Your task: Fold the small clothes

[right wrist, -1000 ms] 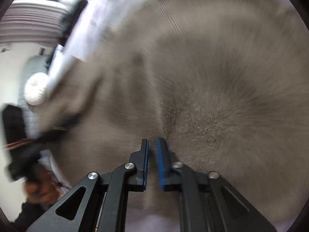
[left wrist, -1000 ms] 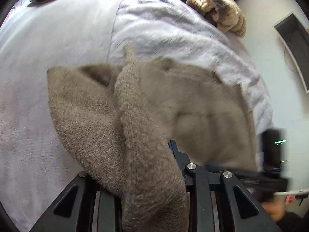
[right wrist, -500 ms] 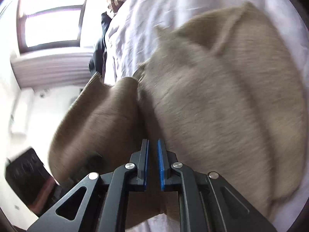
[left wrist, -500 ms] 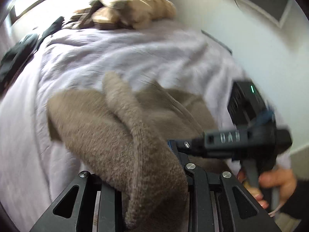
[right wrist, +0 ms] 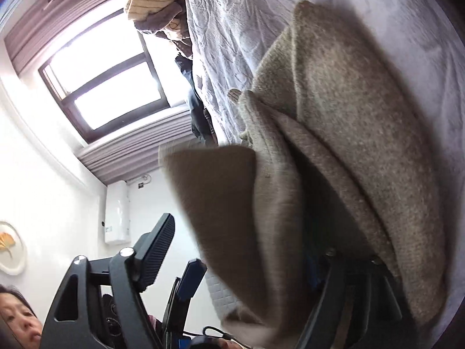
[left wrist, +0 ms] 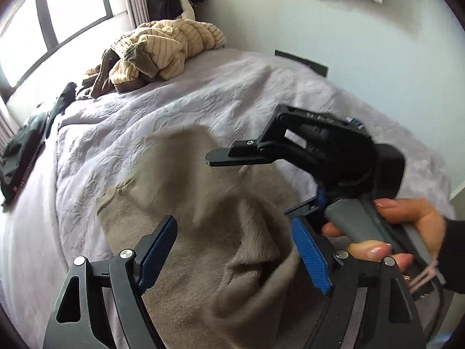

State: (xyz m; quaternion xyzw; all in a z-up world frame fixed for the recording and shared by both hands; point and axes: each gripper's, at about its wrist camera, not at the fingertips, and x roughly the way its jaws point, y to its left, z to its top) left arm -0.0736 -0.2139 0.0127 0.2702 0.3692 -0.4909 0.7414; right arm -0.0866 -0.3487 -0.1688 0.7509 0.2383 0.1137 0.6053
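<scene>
Lavender bedspread (left wrist: pixel 203 96) carries one taupe knit garment (left wrist: pixel 203 203), lying loose between and below the left gripper (left wrist: pixel 232 250) fingers. Both grippers' jaws have just been opening, gripping nothing; the right gripper (left wrist: pixel 261 174) hovers above the knit.

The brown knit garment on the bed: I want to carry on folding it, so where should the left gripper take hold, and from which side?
Judging by the left wrist view, grip the raised fold of the brown knit garment between the left gripper's open jaws. Come from above: that ridge stands proud of the lilac bedspread, while the rest lies flat.
</scene>
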